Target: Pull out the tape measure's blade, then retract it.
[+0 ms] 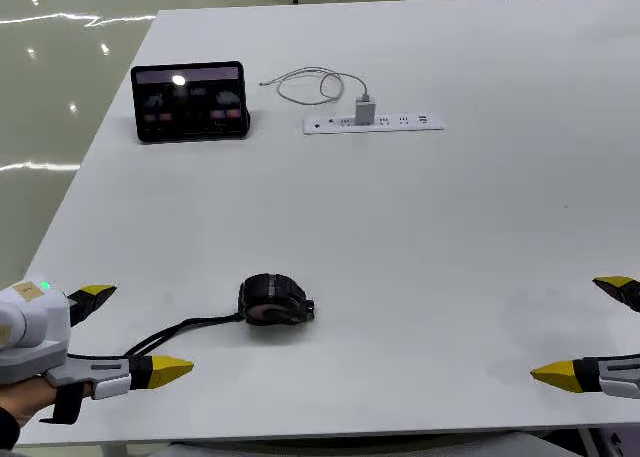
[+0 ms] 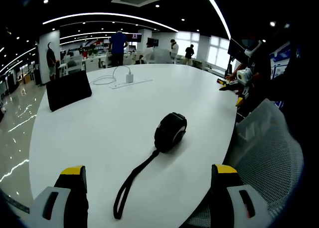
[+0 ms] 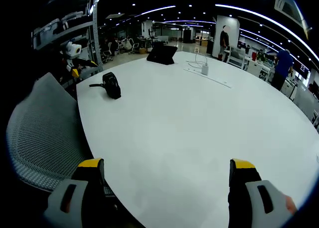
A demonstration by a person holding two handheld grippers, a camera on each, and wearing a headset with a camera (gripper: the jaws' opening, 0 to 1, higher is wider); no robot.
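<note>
the tape measure (image 1: 275,301) lies on the table (image 1: 420,227) near the left gripper (image 1: 140,329), which gapes empty like the right gripper (image 1: 572,329). probably dense, hard-cased and slick: clamp its flat sides, not the limp strap (image 1: 180,329).

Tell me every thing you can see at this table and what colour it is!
table: 1, white, under everything.
tape measure: 1, black, near edge, left of middle.
strap: 1, black, trailing left from tape measure.
tablet: 1, black, far left.
power strip: 1, white, far middle.
charger: 1, white, plugged into power strip.
chair: 1, grey mesh, at near edge.
left gripper: 1, yellow-tipped, open, near left.
right gripper: 1, yellow-tipped, open, near right.
</note>
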